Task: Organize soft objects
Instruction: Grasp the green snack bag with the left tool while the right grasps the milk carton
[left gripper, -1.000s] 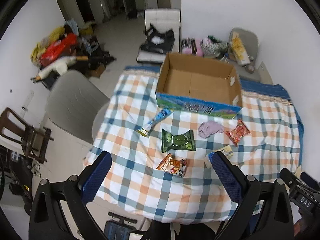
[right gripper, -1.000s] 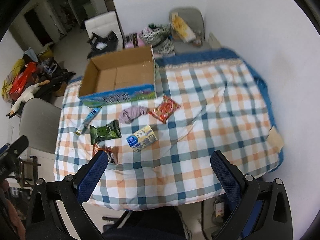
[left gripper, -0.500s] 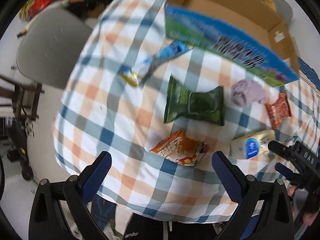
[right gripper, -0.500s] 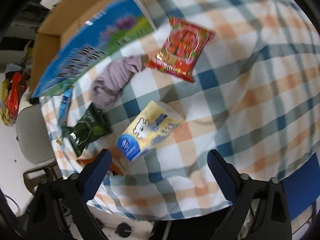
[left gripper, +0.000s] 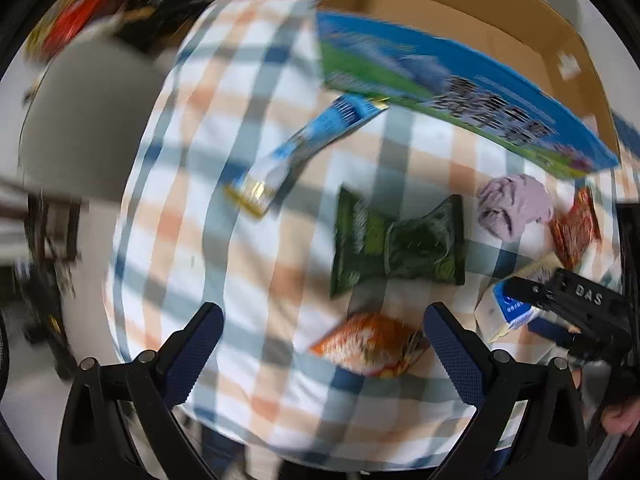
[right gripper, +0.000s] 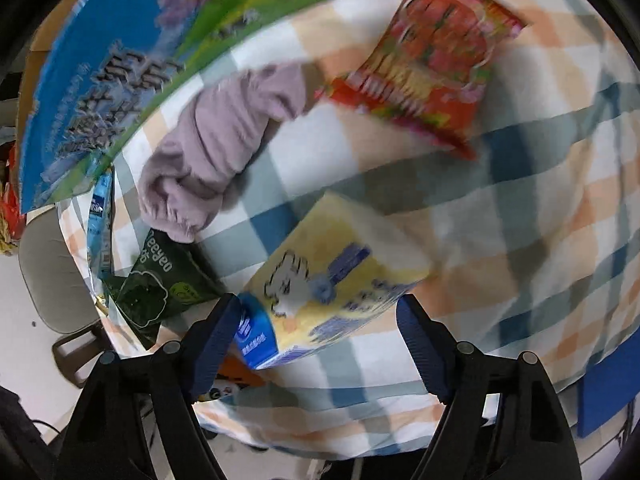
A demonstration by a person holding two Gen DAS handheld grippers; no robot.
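My right gripper (right gripper: 316,316) is open, its jaws on either side of the near end of a yellow and blue tissue pack (right gripper: 332,284); whether they touch it is unclear. A lilac cloth (right gripper: 224,140) and a red snack bag (right gripper: 432,68) lie beyond it. My left gripper (left gripper: 320,328) is open above an orange snack bag (left gripper: 372,344). A green snack bag (left gripper: 396,244) and a blue wrapper (left gripper: 304,152) lie further on. The open cardboard box (left gripper: 460,72) stands at the back.
The checked tablecloth (left gripper: 248,264) covers the table; its near edge is just below both grippers. A grey chair (left gripper: 84,120) stands left of the table. The right gripper's body (left gripper: 576,312) shows at the right of the left wrist view.
Both grippers have dropped close to the table. The right one has closed in around the tissue pack; the left one has come down over the orange bag. Both stay open.
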